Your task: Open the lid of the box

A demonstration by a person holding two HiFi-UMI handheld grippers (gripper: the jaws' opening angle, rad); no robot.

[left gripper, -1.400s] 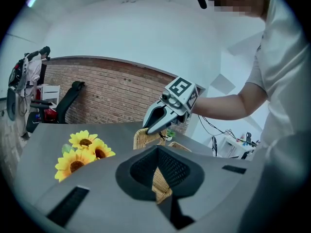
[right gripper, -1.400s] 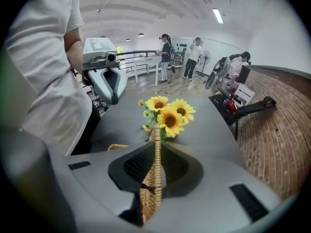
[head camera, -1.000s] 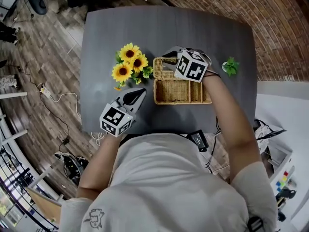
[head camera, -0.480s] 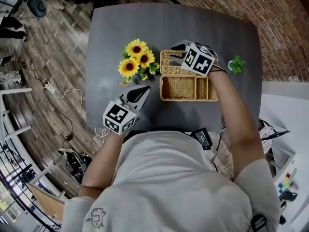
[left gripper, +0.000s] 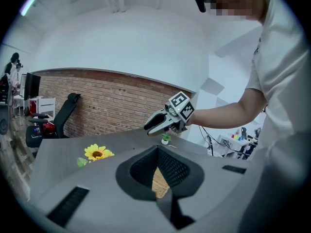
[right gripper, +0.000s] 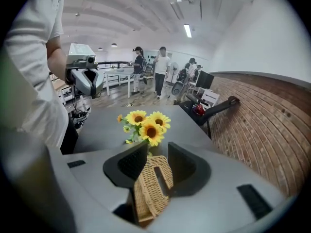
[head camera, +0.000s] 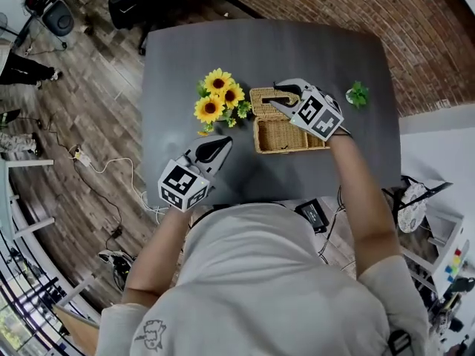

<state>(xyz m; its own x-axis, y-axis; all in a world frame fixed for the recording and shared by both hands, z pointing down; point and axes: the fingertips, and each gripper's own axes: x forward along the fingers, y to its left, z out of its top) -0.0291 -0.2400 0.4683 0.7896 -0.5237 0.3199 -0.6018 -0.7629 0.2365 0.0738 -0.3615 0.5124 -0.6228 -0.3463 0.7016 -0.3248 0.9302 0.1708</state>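
A woven wicker box [head camera: 288, 134] stands mid-table with its lid [head camera: 265, 99] swung up and back toward the sunflowers. My right gripper [head camera: 280, 96] hovers over that lid. In the right gripper view the lid [right gripper: 153, 186], with its woven handle loop, stands on edge between the jaws of the right gripper [right gripper: 156, 166]. The jaws are opening, and a gap shows beside the right pad. My left gripper [head camera: 221, 142] rests shut and empty on the table left of the box, pointing at it. In the left gripper view a sliver of the box [left gripper: 159, 184] shows between the jaws.
A bunch of sunflowers [head camera: 217, 99] lies just left of the box, close to the lid. A small green plant [head camera: 358, 95] sits at the right of the grey table [head camera: 312, 43]. A black device [head camera: 310, 213] lies below the near edge.
The head camera has shifted. The right gripper has stayed at the raised lid and its jaws stand wider apart. The left gripper has kept its place.
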